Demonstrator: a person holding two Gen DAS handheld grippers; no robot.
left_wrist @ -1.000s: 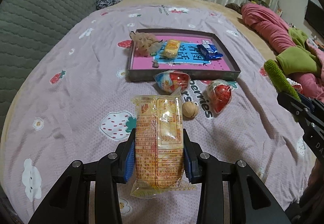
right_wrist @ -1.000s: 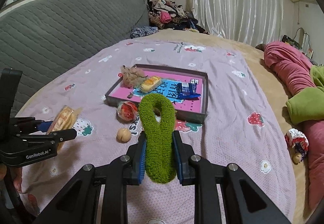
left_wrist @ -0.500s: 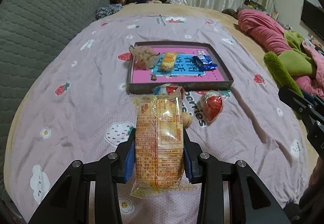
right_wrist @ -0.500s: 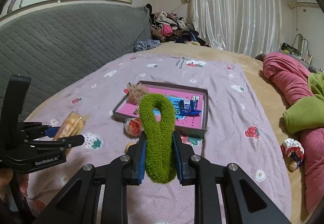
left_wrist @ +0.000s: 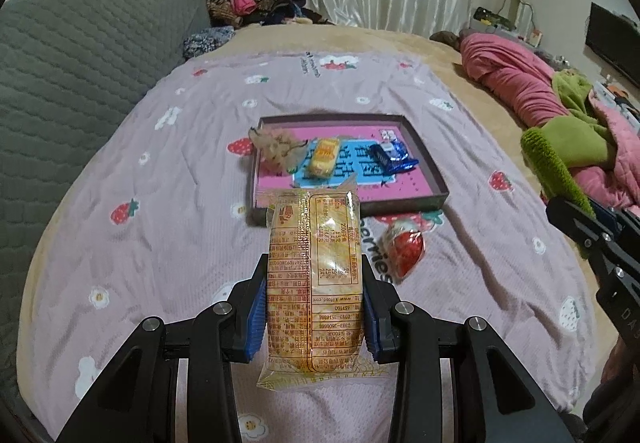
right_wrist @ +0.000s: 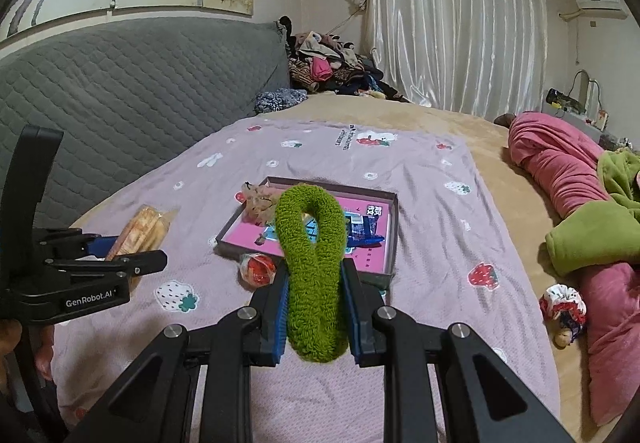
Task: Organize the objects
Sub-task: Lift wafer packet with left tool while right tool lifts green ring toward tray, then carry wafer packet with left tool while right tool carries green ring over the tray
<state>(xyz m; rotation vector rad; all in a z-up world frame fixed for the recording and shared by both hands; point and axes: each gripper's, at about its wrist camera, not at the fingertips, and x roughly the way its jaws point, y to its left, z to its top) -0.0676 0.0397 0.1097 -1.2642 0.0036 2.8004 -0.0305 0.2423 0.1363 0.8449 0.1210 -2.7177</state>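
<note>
My left gripper (left_wrist: 315,275) is shut on an orange cracker packet (left_wrist: 316,283), held above the bedspread. My right gripper (right_wrist: 314,283) is shut on a fuzzy green loop (right_wrist: 312,267); the loop (left_wrist: 550,169) and that gripper also show at the right edge of the left wrist view. Ahead lies a shallow dark tray (left_wrist: 428,159) with a pink floor, holding a beige scrunchie (left_wrist: 276,149), a yellow snack (left_wrist: 324,161) and blue wrapped sweets (left_wrist: 390,159). A red wrapped snack (left_wrist: 406,249) lies on the bed in front of the tray. In the right wrist view the left gripper (right_wrist: 120,255) holds the packet (right_wrist: 144,229) at the left.
The lilac strawberry bedspread (left_wrist: 160,203) covers the bed. A grey quilted headboard (right_wrist: 120,91) stands at the left. Pink and green blankets (right_wrist: 580,211) pile along the right. A small patterned pouch (right_wrist: 562,305) lies by them. Clothes (right_wrist: 332,67) are heaped at the far end.
Both grippers have risen with their loads, so the tray and bed look smaller and farther. The walnut and one wrapped snack are now hidden behind the packet.
</note>
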